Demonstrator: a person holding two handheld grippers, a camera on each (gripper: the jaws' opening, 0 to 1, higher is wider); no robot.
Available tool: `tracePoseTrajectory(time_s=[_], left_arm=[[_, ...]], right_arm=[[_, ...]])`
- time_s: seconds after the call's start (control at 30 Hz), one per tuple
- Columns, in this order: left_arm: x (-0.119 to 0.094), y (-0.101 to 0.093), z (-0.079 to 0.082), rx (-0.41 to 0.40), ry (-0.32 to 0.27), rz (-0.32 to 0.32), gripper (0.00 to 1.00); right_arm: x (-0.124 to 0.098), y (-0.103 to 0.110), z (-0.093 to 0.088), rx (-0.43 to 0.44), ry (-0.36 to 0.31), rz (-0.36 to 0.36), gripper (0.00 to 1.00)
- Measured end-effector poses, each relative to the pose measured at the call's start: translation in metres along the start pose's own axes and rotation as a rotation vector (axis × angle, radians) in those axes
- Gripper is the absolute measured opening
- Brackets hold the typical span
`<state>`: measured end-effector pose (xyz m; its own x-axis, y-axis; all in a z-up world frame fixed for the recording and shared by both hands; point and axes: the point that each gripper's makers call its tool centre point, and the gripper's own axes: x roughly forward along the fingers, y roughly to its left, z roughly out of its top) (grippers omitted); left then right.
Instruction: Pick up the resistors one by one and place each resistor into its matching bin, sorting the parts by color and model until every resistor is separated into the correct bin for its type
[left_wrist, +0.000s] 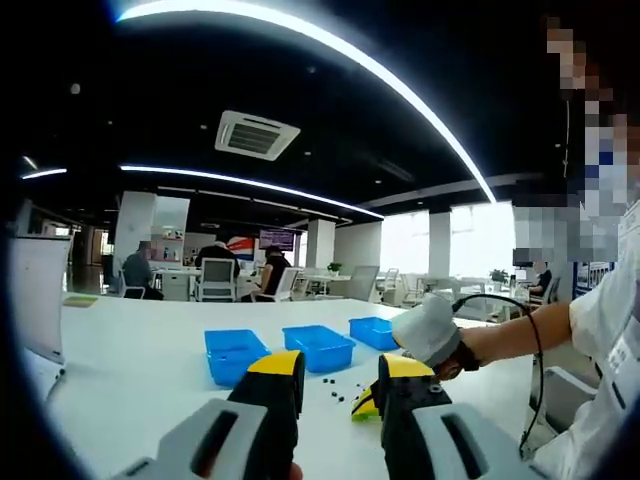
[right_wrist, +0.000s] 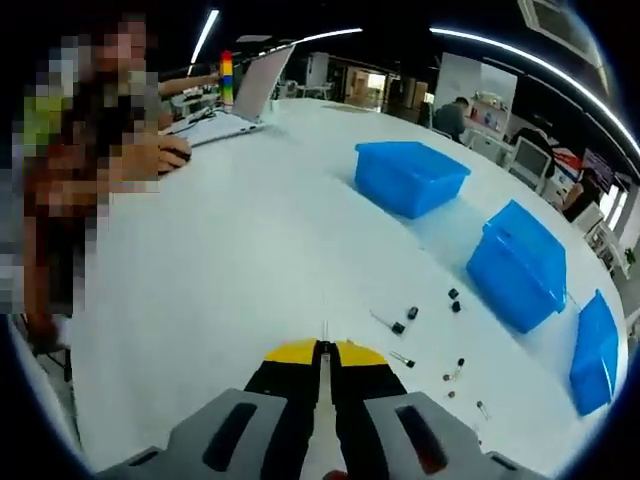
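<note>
Three blue bins (left_wrist: 235, 355) (left_wrist: 318, 345) (left_wrist: 375, 332) stand in a row on the white table (left_wrist: 140, 360). Several small dark resistors (left_wrist: 332, 385) lie scattered in front of them. My left gripper (left_wrist: 340, 378) hovers above the table, open, with nothing between its yellow-tipped jaws. A gloved hand (left_wrist: 430, 330) holds the right gripper (left_wrist: 365, 405) low by the resistors. In the right gripper view my right gripper (right_wrist: 325, 350) is shut, and a thin wire lead (right_wrist: 324, 330) sticks out of its tips. Loose resistors (right_wrist: 400, 325) lie just right of it, before the bins (right_wrist: 410, 175) (right_wrist: 525, 262) (right_wrist: 595, 350).
An open laptop (right_wrist: 250, 90) and a seated person's hand (right_wrist: 150, 155) are at the far left of the table (right_wrist: 250, 250). Broad bare tabletop lies between them and the bins. People sit at desks (left_wrist: 215, 275) in the background.
</note>
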<state>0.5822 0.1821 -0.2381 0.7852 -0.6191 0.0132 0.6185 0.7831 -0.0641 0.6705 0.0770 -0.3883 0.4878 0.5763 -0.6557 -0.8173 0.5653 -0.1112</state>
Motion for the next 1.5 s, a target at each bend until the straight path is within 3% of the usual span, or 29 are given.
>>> tracePoseTrajectory(time_s=[0.1,0.37,0.53,0.6,0.63,0.93,1.07,1.3,1.5], left_arm=[[0.001,0.001,-0.002,-0.003,0.005,-0.001,0.32],[0.001,0.0,-0.004,-0.005,0.009,-0.004,0.32],[0.001,-0.002,-0.002,-0.001,0.005,-0.004,0.32],[0.001,-0.004,-0.002,0.003,0.006,-0.007,0.32],[0.001,-0.005,-0.001,0.004,0.007,-0.007,0.32],[0.003,-0.006,-0.003,0.01,0.017,-0.005,0.32],[0.006,-0.008,-0.008,0.011,0.029,-0.012,0.32],[0.006,-0.016,-0.01,0.016,0.035,-0.021,0.32],[0.004,-0.015,-0.008,0.022,0.029,-0.015,0.32]], right_arm=[[-0.018,0.0,0.018,0.012,-0.084,-0.001,0.07],[-0.106,-0.007,0.055,0.055,-0.387,0.021,0.07],[-0.154,-0.023,0.041,0.087,-0.468,-0.044,0.07],[-0.178,-0.027,0.035,0.084,-0.542,-0.07,0.07],[-0.185,-0.027,0.027,0.083,-0.533,-0.078,0.07],[-0.254,-0.031,-0.02,0.13,-0.681,-0.201,0.07],[-0.269,-0.031,-0.042,0.176,-0.697,-0.237,0.07],[-0.276,-0.036,-0.053,0.207,-0.682,-0.258,0.07],[-0.259,-0.039,-0.039,0.212,-0.647,-0.235,0.07]])
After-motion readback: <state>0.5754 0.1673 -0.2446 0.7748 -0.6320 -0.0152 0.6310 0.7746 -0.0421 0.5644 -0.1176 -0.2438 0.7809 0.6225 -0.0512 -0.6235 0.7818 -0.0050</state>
